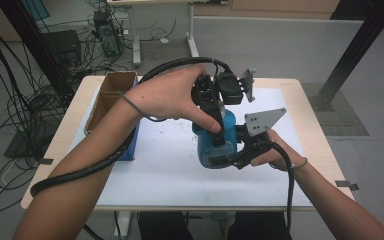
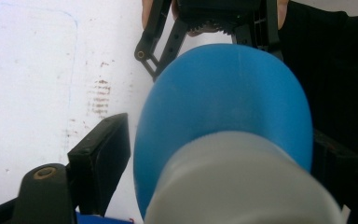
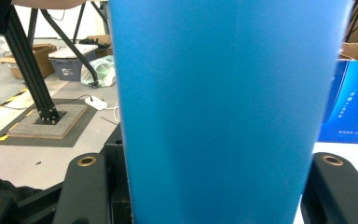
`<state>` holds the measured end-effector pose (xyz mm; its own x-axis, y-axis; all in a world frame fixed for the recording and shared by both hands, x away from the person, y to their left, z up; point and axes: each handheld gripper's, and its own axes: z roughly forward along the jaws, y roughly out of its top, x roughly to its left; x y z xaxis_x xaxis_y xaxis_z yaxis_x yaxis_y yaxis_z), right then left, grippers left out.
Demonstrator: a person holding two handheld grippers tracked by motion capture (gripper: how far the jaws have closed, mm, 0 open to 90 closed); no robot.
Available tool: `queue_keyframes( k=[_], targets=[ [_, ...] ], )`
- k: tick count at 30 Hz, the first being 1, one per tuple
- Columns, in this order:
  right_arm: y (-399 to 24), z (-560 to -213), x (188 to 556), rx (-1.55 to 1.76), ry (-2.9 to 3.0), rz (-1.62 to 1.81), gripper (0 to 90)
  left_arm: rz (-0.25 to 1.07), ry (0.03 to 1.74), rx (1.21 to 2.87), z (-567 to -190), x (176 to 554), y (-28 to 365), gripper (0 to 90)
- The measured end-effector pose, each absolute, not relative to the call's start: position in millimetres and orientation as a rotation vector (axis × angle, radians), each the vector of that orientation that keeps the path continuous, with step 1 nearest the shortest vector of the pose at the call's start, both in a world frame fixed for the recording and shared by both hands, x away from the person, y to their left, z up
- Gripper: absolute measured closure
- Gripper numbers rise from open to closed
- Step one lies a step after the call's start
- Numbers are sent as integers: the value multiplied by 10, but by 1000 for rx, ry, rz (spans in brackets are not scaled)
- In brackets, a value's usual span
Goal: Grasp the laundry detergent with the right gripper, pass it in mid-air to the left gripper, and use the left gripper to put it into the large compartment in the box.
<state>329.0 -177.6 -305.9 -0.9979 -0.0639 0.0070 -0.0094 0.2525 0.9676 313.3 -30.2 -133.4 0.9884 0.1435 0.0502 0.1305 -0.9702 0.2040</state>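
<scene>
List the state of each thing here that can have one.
Blue bottle: upright, held off the table between both grippers.
Pale cap: on the bottle.
Right gripper: shut on the bottle's body.
Left gripper: jaws around the cap, contact unclear.
Cardboard box: open-topped.
</scene>
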Motion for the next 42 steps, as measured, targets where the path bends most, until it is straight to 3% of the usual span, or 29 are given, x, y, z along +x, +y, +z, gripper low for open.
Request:
queue_keyframes(
  k=[10, 42],
  targets=[
    [-1795, -3055, 3291, 63, -2438, -1904, 405, 86, 178, 2923, -1310, 3131, -311, 357],
    [-1811, -3080, 3294, 65, -2447, -1892, 404, 53, 194, 2943, -1339, 3157, -351, 370]
  ],
)
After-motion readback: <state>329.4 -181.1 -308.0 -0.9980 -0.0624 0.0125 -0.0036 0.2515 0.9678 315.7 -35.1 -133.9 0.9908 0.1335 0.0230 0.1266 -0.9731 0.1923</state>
